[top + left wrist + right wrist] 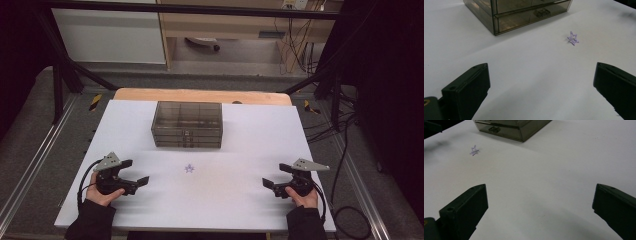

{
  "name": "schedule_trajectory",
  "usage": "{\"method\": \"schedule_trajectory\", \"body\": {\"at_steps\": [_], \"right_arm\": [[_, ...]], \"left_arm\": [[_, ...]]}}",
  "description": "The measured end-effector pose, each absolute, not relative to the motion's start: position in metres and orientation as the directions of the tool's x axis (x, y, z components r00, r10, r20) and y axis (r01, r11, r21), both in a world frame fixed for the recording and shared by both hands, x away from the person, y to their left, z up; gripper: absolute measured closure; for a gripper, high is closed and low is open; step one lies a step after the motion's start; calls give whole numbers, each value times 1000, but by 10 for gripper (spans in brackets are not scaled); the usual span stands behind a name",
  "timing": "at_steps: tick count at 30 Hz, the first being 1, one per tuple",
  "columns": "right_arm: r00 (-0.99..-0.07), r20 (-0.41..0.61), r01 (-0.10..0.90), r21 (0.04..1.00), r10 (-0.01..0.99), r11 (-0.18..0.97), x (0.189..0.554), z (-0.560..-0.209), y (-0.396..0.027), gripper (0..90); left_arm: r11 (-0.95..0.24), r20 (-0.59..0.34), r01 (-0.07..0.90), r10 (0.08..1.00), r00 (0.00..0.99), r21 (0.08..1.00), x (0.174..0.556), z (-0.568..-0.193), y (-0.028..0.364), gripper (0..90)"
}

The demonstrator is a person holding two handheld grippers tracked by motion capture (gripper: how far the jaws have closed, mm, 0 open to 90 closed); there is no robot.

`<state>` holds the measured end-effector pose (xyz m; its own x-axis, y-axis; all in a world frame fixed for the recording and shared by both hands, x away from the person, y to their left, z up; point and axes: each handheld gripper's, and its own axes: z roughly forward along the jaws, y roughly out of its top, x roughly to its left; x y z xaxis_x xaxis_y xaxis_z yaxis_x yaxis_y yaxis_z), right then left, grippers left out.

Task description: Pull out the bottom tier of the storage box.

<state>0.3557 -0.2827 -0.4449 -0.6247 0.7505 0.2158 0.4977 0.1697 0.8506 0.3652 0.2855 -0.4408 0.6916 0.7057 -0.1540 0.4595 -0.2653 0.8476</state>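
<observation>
We hold the left tool (136, 173) and right tool (274, 176) low over the white counter (240, 210), jaws of both spread wide on nothing. The small purple star-shaped wire piece (189, 168) lies between them toward the middle, inward of each tool and somewhat nearer the left. Beyond stands the smoky transparent plastic drawer box (187, 125).
</observation>
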Motion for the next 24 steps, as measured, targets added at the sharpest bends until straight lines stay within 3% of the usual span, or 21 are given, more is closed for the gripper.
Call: {"method": "schedule_trajectory", "body": {"at_steps": [24], "right_arm": [[-627, 212, 491, 855, 749, 169, 355, -444, -284, 9]], "left_arm": [[-277, -146, 454, 700, 699, 847, 365, -438, 282, 5]]}}
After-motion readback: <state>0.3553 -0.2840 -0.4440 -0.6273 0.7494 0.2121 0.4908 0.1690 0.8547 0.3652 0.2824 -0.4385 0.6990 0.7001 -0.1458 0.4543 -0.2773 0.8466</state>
